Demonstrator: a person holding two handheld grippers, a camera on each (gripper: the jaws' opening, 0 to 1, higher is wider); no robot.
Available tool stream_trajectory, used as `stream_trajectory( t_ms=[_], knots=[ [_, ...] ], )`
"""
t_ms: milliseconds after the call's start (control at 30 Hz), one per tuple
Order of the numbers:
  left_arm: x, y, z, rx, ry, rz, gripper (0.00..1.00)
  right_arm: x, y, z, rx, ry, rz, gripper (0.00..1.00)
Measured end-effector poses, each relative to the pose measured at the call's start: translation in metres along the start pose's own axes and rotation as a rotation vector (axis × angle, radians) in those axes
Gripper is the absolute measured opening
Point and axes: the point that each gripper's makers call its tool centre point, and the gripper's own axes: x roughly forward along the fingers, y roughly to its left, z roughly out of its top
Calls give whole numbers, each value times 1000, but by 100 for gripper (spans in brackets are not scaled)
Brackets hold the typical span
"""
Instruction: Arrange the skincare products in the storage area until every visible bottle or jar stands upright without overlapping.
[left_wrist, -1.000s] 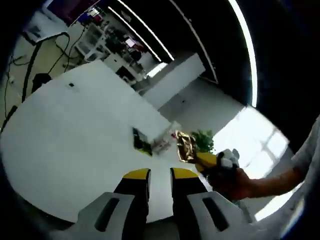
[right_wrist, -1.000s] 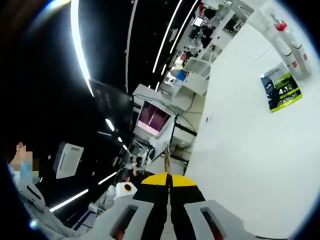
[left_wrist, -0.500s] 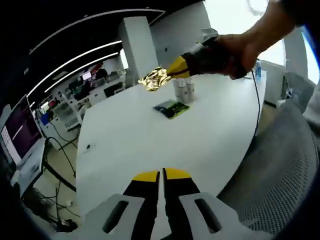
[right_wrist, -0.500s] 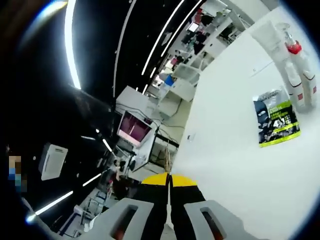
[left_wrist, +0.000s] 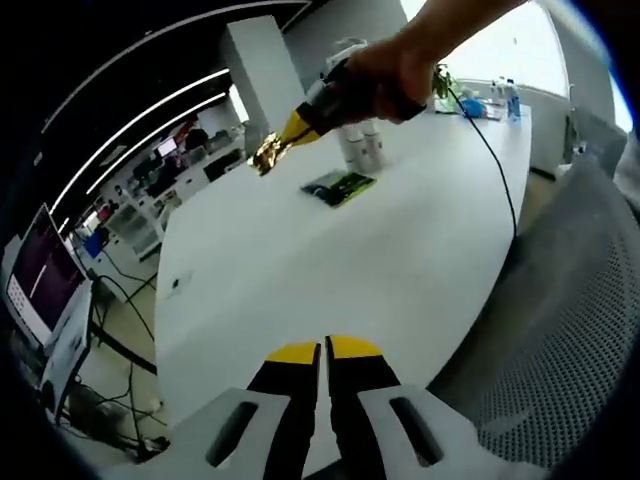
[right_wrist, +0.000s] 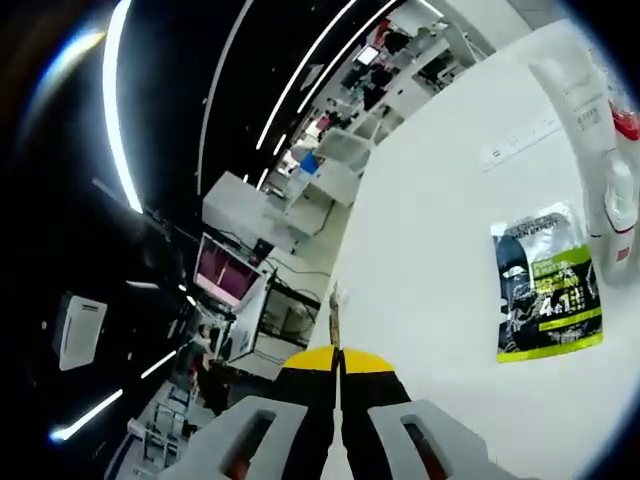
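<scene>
One gold wrapper (left_wrist: 265, 157) shows clamped in the right hand-held gripper (left_wrist: 283, 140).

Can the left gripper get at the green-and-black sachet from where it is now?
Probably yes. The sachet lies flat on the white table with bare tabletop between it and the shut left gripper. The right gripper, holding a gold packet, hovers nearby.

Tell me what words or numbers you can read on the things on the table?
"4.1" or close to it: large figures on the green and black sachet, hard to be sure of.
Smaller print on the sachet: too blurred to read.
Grey print on the white tube: too blurred to read.
Red marks on the white bottle: too small to read.
</scene>
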Motion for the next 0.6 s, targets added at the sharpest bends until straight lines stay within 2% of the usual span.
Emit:
stream_trajectory(
  t_ms=[200,433,600],
  knots=[
    [1,0,-3,-31,12,-3,0,19,-7,9,-10,4,-38,0],
    [2,0,-6,-41,26,-5,0,36,-28,9,-20,26,-120,0],
    [2,0,-6,-40,25,-3,0,42,-42,18,-11,26,-164,0]
  ],
)
